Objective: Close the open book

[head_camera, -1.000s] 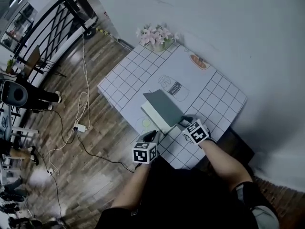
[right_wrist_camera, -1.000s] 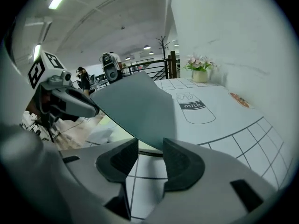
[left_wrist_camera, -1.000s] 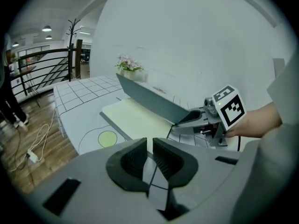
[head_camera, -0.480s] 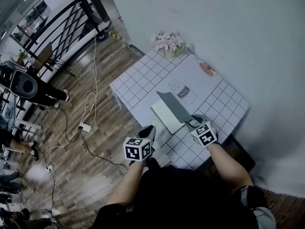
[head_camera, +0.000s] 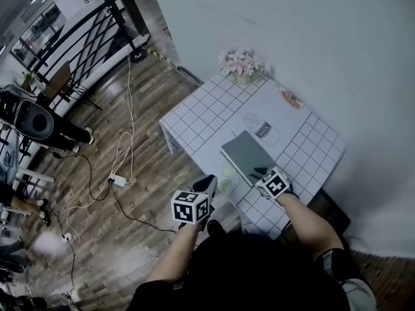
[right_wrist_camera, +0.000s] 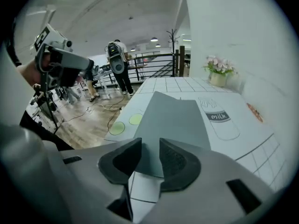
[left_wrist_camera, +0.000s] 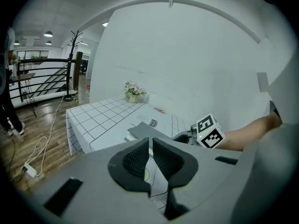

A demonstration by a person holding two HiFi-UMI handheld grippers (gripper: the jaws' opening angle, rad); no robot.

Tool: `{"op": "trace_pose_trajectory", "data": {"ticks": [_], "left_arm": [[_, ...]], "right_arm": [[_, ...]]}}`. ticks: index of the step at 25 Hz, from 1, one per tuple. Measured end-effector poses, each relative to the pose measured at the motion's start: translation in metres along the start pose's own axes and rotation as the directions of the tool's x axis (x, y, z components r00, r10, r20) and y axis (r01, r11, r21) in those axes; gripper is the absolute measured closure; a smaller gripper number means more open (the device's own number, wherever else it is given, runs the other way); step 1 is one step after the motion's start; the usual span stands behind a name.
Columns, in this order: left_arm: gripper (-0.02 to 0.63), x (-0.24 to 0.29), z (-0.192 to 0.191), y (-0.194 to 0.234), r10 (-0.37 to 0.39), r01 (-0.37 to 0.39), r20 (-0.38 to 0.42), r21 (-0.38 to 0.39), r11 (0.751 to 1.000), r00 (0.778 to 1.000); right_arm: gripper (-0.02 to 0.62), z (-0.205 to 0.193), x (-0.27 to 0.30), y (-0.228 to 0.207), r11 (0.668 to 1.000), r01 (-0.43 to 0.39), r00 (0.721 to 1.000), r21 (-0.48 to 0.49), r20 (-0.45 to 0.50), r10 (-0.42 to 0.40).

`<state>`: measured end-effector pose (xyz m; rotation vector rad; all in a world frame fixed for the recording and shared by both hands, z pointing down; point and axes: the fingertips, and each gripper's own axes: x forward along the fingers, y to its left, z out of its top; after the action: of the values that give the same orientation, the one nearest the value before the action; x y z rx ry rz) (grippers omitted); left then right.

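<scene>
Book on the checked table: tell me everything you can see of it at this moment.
The book is thin, with a plain grey-green cover and pale page edges. It looks closed and lies flat on the checked tablecloth, beside the printed milk bottle. The right gripper hangs over its near corner; its jaws have just been closing but stand apart, gripping nothing. Whether they touch the cover is unclear.

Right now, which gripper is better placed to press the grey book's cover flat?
Right. The right gripper sits at the grey book's near edge on the checked table, its jaws just closing with nothing pinched. The left gripper hangs by the table's near edge, clear of the book.
</scene>
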<state>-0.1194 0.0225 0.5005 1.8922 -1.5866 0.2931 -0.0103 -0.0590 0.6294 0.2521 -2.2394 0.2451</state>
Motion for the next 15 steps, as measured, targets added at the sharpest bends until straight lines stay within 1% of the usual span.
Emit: {"op": "trace_pose_trajectory", "data": {"ticks": [3, 5, 10, 12, 14, 15], "left_arm": [[0.584, -0.015, -0.001, 0.013, -0.001, 0.001, 0.009, -0.004, 1.000, 1.000], [0.586, -0.025, -0.003, 0.022, 0.004, -0.004, 0.015, -0.011, 1.000, 1.000], [0.586, -0.043, -0.003, 0.036, 0.007, -0.006, 0.037, -0.034, 0.999, 0.999], [0.584, -0.048, -0.002, 0.037, 0.003, -0.001, 0.046, -0.034, 0.999, 0.999], [0.586, -0.053, 0.001, 0.037, -0.002, 0.004, 0.058, -0.031, 0.999, 0.998], [0.586, -0.054, 0.003, 0.037, -0.008, 0.009, 0.061, -0.024, 1.000, 0.998]], "right_arm": [[0.488, -0.010, 0.013, 0.002, 0.996, 0.036, 0.999, 0.080, -0.032, -0.034], [0.488, -0.014, 0.018, 0.003, 0.991, 0.074, 0.997, 0.115, -0.034, -0.071], [0.493, -0.019, 0.022, 0.003, 0.973, 0.186, 0.982, 0.138, 0.006, -0.189], [0.499, -0.020, 0.021, 0.003, 0.961, 0.201, 0.979, 0.190, -0.010, -0.203], [0.505, -0.017, 0.016, 0.002, 0.953, 0.188, 0.982, 0.238, -0.014, -0.190], [0.507, -0.012, 0.011, 0.001, 0.950, 0.182, 0.982, 0.254, 0.000, -0.188]]}}
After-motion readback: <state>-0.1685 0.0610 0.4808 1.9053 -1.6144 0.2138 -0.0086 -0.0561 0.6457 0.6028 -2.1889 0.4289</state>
